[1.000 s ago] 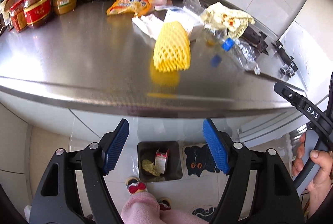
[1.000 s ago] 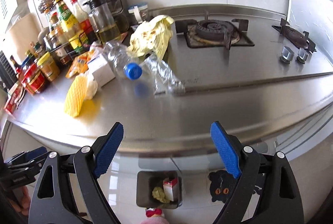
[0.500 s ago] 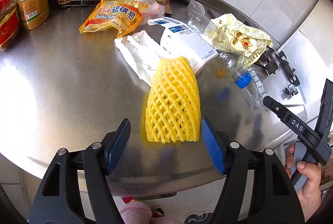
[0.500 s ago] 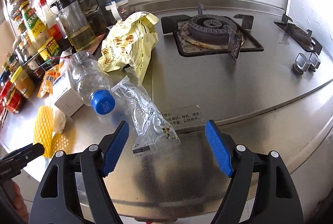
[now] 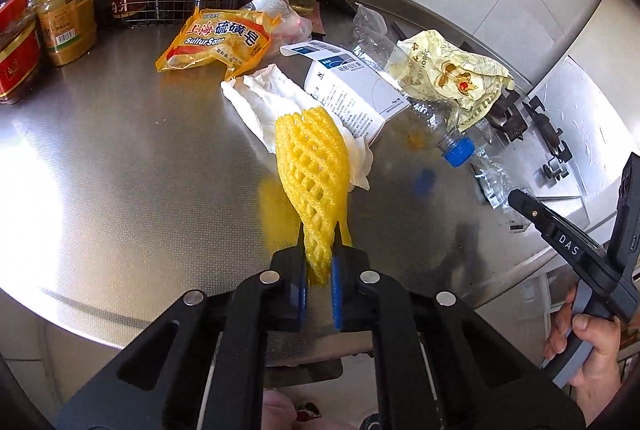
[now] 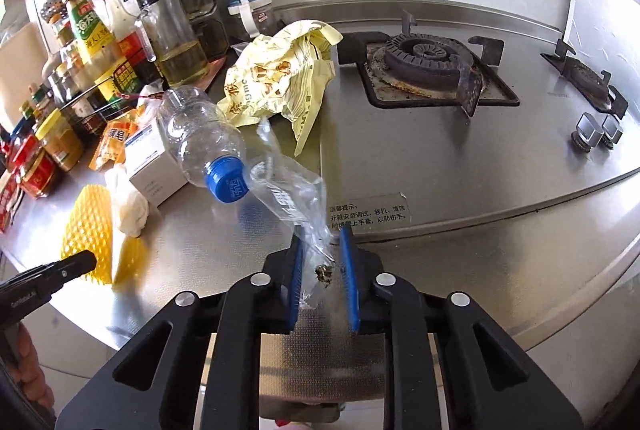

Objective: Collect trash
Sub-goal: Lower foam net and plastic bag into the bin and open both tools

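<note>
On the steel counter [image 5: 120, 158] my left gripper [image 5: 320, 230] is closing, and its blue pads pinch the near end of a yellow foam fruit net [image 5: 312, 158]. The net lies across a crumpled white tissue [image 5: 260, 98]. My right gripper [image 6: 322, 234] is closing on the near end of a clear plastic bag [image 6: 288, 198] with dark crumbs in it. Just behind the bag lies an empty clear bottle [image 6: 200, 134] with a blue cap. A yellow crumpled wrapper [image 6: 276, 78], a white box [image 5: 344, 86] and an orange soap packet [image 5: 220, 38] lie further back.
Jars and sauce bottles [image 5: 64, 14] line the counter's left and back, some in a wire rack. A gas burner [image 6: 428, 62] and two knobs [image 6: 596, 130] sit to the right. The counter's front edge runs just below both grippers.
Both grippers came forward from over the floor bin to the counter. The left shut on the foam net and the right shut on the clear bag.
</note>
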A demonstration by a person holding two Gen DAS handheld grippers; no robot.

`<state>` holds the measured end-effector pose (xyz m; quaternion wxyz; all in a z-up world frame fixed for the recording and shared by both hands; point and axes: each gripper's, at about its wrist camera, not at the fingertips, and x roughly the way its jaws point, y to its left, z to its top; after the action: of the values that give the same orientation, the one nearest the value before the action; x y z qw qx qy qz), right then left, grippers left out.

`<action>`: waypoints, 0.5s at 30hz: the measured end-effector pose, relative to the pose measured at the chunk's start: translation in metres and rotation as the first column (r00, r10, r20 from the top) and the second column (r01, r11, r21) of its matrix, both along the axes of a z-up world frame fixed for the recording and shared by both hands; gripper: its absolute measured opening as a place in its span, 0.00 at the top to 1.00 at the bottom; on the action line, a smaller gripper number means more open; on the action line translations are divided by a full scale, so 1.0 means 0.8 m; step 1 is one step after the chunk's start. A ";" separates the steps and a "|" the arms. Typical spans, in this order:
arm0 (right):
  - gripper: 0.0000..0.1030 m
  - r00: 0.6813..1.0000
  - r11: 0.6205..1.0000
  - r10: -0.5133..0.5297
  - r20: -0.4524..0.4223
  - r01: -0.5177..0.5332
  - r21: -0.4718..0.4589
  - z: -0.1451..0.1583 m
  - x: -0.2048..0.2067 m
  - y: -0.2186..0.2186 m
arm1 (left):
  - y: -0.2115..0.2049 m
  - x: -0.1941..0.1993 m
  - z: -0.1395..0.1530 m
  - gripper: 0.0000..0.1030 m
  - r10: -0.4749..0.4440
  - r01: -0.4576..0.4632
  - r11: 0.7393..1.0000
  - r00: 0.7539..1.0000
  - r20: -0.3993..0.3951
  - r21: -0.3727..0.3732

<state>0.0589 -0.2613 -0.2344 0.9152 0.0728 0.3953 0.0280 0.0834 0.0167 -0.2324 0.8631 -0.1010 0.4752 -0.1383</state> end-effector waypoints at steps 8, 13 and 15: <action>0.89 0.998 0.995 0.065 0.022 -0.066 0.074 0.011 -0.074 -0.008 | -0.008 -0.070 0.015 0.93 -0.018 0.017 1.000 1.000 0.020 0.015; 0.89 0.994 0.987 0.108 -0.002 -0.107 0.117 0.004 -0.133 -0.005 | -0.020 -0.127 0.011 0.93 -0.048 0.048 0.998 0.999 -0.003 0.042; 0.89 0.991 0.985 0.134 -0.015 -0.132 0.111 -0.002 -0.156 -0.001 | -0.025 -0.150 0.004 0.93 -0.063 0.063 0.997 0.998 -0.022 0.039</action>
<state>-0.0657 -0.2621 -0.2361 0.9014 0.0968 0.4076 0.1098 -0.0363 -0.0032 -0.2296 0.8552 -0.0704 0.4896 -0.1551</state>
